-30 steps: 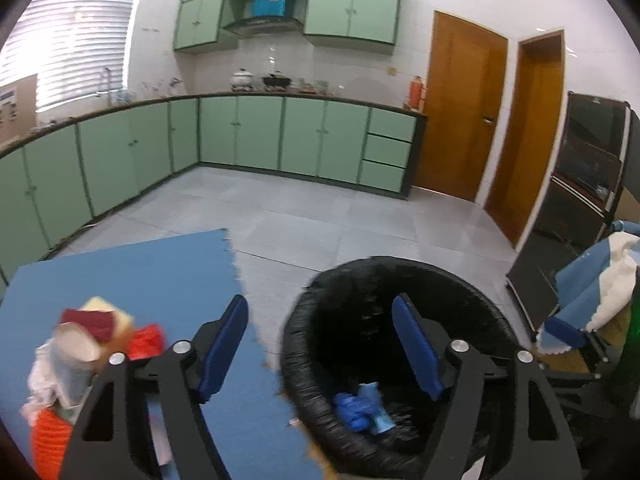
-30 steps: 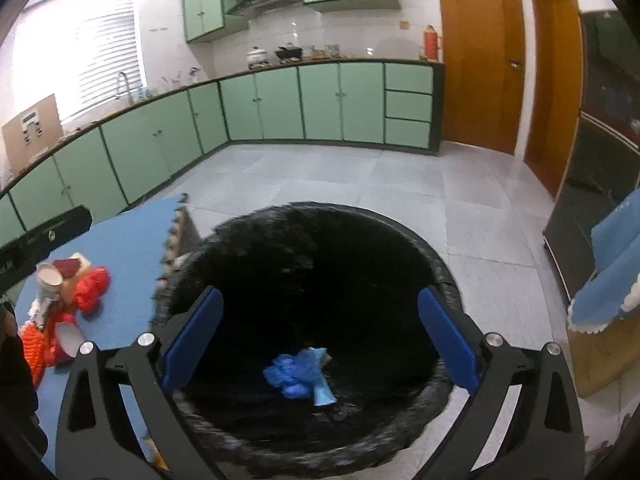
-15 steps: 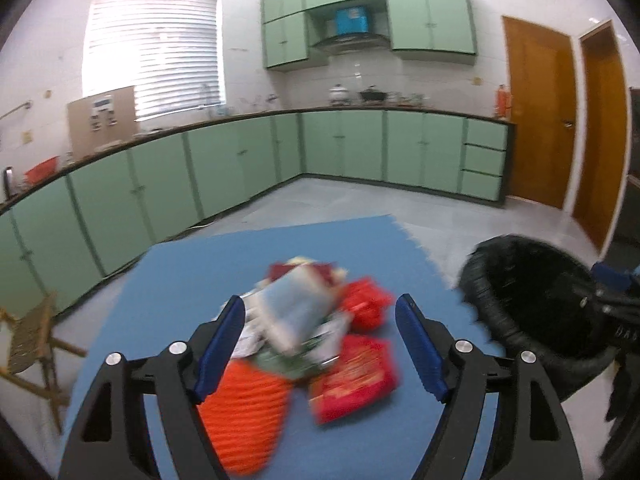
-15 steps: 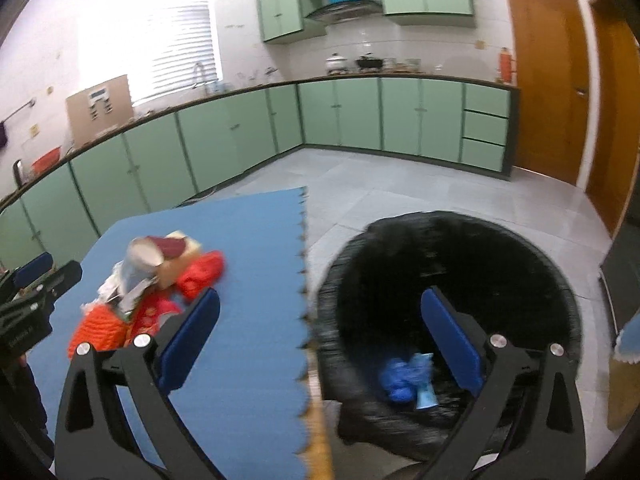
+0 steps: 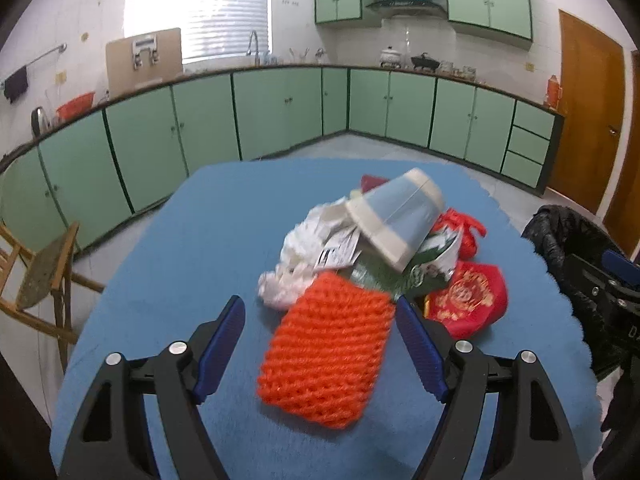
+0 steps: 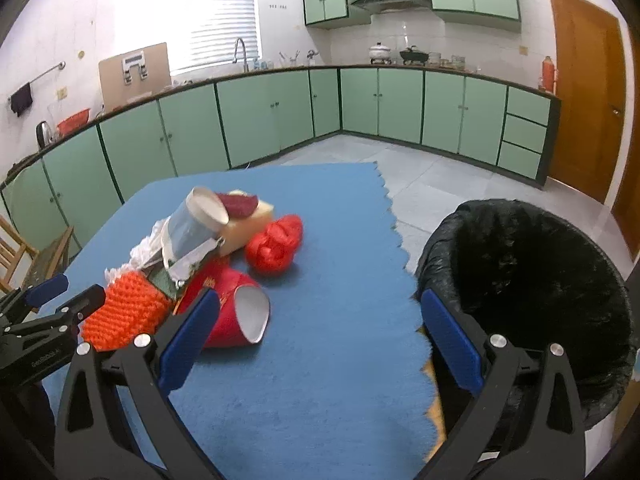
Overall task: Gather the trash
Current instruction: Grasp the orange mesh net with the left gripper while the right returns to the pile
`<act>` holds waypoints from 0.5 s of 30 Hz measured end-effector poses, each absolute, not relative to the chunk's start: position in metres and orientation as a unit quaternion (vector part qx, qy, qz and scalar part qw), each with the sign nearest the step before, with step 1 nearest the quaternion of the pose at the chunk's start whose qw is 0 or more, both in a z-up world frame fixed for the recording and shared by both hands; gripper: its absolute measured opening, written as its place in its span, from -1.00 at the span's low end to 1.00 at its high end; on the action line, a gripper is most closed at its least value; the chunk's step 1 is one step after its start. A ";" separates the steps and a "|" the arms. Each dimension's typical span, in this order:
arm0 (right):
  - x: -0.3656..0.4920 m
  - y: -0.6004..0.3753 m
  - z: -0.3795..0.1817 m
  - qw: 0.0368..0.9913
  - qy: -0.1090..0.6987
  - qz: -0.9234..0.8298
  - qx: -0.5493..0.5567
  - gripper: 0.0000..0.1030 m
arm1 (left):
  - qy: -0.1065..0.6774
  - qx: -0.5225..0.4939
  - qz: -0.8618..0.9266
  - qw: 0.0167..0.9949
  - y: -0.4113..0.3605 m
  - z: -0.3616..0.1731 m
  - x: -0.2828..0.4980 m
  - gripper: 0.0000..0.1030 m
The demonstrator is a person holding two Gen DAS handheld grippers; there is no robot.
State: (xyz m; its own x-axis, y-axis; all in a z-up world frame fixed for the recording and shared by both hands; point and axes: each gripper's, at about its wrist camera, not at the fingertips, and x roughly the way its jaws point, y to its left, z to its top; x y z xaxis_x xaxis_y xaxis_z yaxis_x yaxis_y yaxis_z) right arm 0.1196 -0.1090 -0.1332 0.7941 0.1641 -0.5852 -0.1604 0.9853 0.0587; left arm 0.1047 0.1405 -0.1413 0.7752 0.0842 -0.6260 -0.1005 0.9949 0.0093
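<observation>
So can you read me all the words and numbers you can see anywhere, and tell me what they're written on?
"GenRobot.AI", roughly: small white letters on the black body of the left gripper, seen from the right wrist camera.
"D": a cut-off white letter on the black body of the right gripper, at the edge of the left wrist view.
Gold pattern on the flattened red paper cup: too blurred to read.
Black print on the crumpled white paper: too small to read.

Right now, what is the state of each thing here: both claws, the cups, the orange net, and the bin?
Left claw: open, empty, aimed at the orange net.
Right claw: open, empty.
Orange net: lying flat on the blue mat.
Grey cup: tipped over on the pile.
Red cup: on its side, mouth open.
Bin: open, lined with black bag.
</observation>
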 end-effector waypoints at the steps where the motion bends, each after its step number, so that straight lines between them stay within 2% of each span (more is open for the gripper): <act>1: 0.121 -0.108 -0.135 0.946 0.312 0.086 0.002 0.90 | 0.338 -0.015 0.049 0.940 0.142 -0.146 0.105 0.48; 15: 0.121 -0.103 -0.148 0.941 0.327 0.089 -0.011 0.90 | 0.406 -0.045 0.047 0.912 0.149 -0.187 0.113 0.57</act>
